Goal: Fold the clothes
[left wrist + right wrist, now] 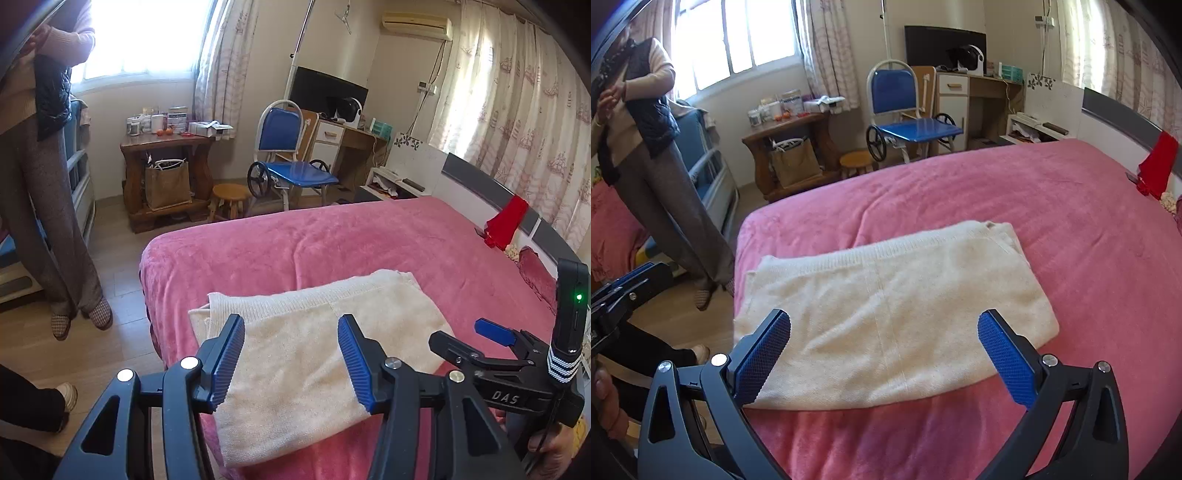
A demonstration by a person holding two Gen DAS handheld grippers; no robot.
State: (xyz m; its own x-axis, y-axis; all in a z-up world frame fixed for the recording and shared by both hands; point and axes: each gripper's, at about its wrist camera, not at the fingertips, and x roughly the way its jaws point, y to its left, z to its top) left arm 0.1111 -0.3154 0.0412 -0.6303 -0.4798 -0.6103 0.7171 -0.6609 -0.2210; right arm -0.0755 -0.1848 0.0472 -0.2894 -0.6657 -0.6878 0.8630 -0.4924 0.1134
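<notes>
A cream knitted garment lies folded into a flat rectangle on the pink bedspread, near the bed's front left corner. My left gripper hovers over its near half, blue pads apart and nothing between them. In the right wrist view the same garment fills the middle. My right gripper stands wide open above its near edge, not touching it. The right gripper also shows at the right of the left wrist view, and the left gripper's body at the left edge of the right wrist view.
A person in grey trousers stands on the wooden floor left of the bed. Behind the bed are a wooden side table, a small stool, a blue chair with wheels and a desk. A red cloth lies by the headboard.
</notes>
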